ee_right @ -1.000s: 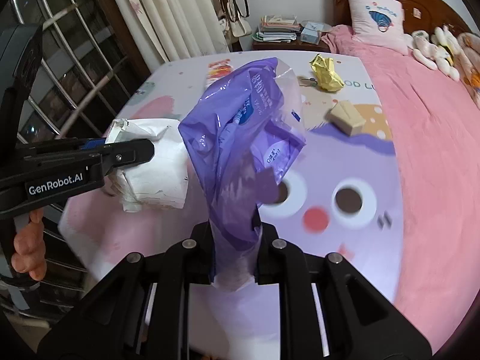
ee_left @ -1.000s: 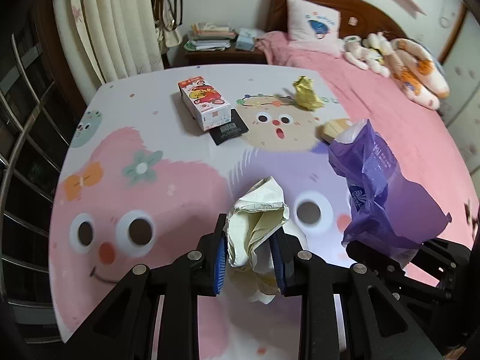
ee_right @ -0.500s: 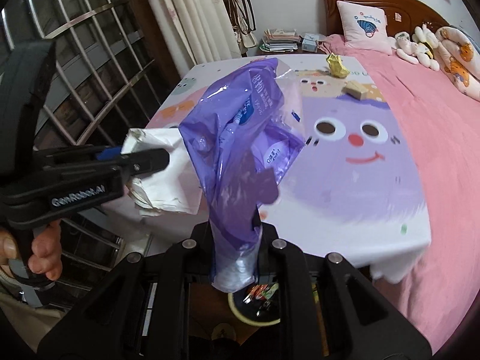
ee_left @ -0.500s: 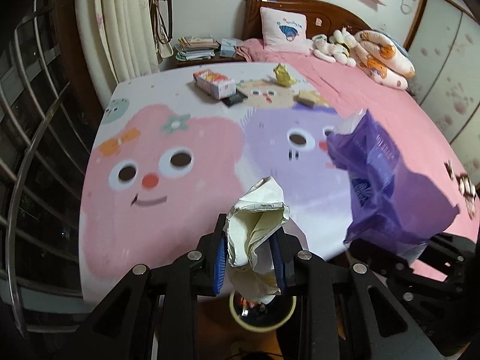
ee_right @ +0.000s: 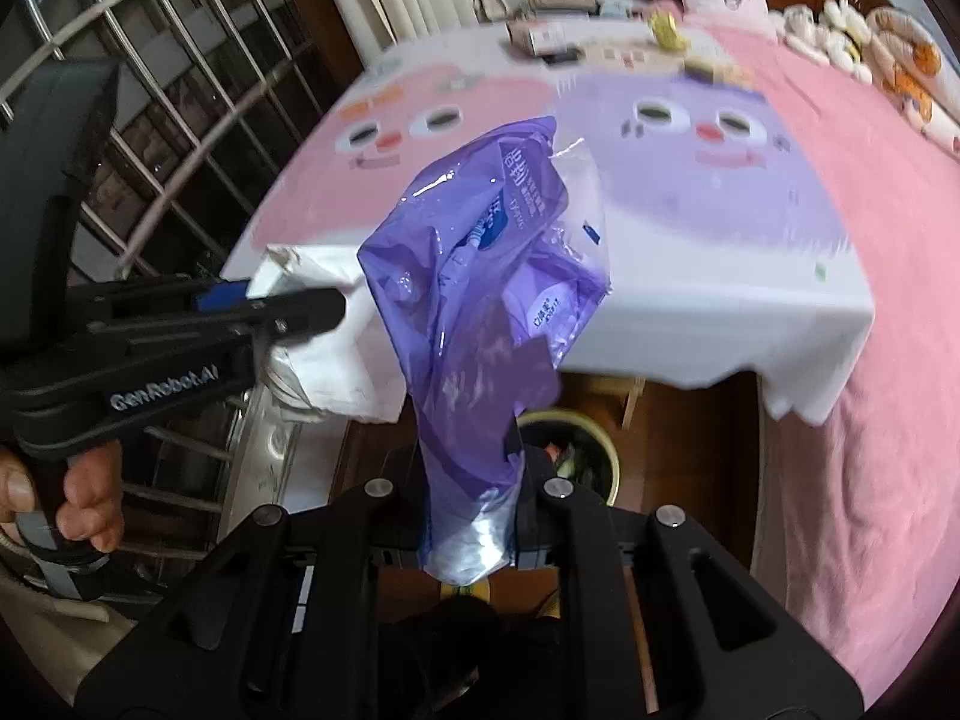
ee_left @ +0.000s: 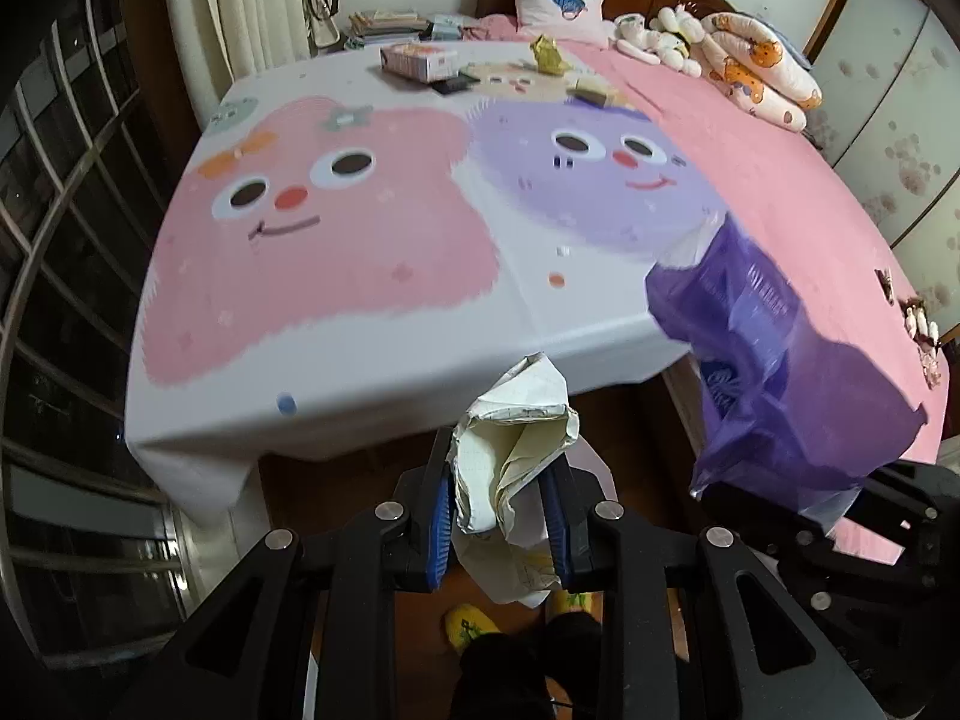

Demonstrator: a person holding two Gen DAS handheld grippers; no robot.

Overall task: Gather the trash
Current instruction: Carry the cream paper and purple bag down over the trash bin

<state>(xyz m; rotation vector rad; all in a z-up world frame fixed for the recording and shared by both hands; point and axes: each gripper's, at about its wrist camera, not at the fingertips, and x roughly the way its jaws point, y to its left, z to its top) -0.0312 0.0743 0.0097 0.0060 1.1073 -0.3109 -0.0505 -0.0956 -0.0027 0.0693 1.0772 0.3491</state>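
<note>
My left gripper (ee_left: 498, 516) is shut on a crumpled white paper (ee_left: 510, 456), held off the near edge of the table (ee_left: 360, 372), above the floor. It also shows in the right wrist view (ee_right: 324, 324). My right gripper (ee_right: 471, 480) is shut on a purple plastic wrapper (ee_right: 492, 276), which also shows at the right of the left wrist view (ee_left: 780, 372). A round yellow-rimmed trash bin (ee_right: 576, 450) with some litter inside stands on the floor below and behind the wrapper. Far on the table lie a yellow crumpled wrapper (ee_left: 547, 54), a tan block (ee_left: 591, 90) and a printed box (ee_left: 420, 60).
The cartoon-print tablecloth (ee_left: 324, 228) covers the table. A pink bed (ee_left: 780, 192) with pillows and plush toys runs along the right. A metal window grille (ee_right: 180, 90) and curtains are at the left. A person's yellow slippers (ee_left: 468, 624) stand on the wooden floor below.
Both grippers have pulled back from over the table to beyond its near edge, still holding the paper and the wrapper. The floor and the bin have come into view.
</note>
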